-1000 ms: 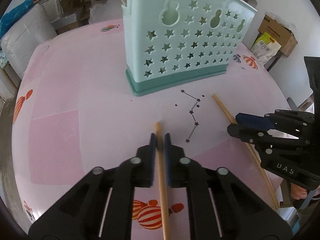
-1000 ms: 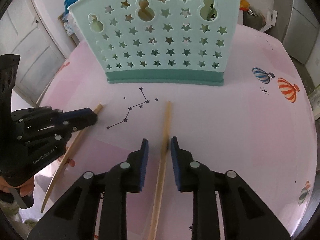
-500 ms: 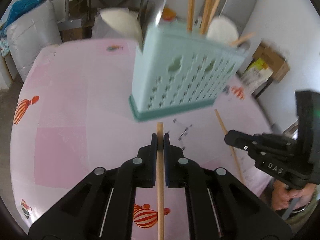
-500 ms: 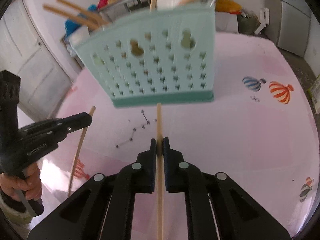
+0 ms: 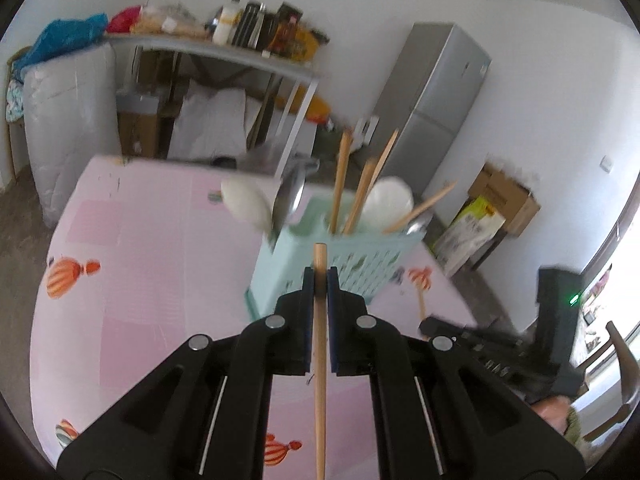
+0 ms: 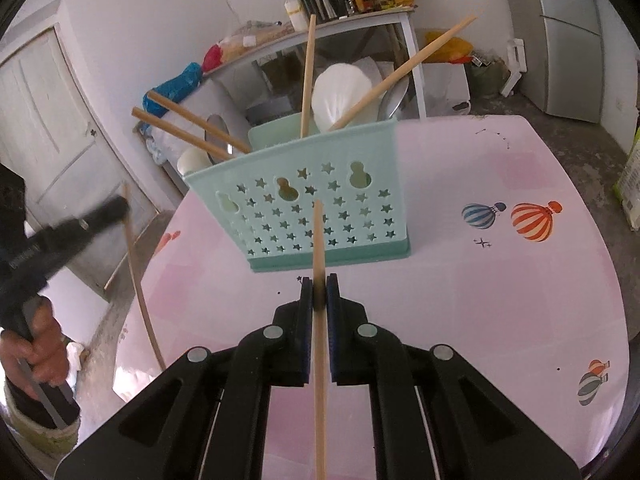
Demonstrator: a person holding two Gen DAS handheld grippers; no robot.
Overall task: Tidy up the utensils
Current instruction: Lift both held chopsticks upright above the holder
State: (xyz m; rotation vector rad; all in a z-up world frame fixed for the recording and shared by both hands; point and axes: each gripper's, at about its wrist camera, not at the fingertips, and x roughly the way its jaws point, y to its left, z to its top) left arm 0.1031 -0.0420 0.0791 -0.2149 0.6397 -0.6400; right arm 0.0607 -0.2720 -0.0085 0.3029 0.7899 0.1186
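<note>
L gripper [image 5: 320,280] & R gripper [image 6: 319,288] — each clamped on 1 chopstick [image 5: 320,344], above table [image 6: 500,292].

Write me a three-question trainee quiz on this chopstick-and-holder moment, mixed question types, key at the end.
1. True or false: the left gripper is shut on a wooden chopstick.
2. Multiple choice: what does the right gripper hold? A) a metal spoon B) a wooden chopstick C) nothing
3. Fill in: the mint green utensil holder has cut-outs shaped like ____ across its front wall.

Key: 1 true. 2 B. 3 stars.
</note>
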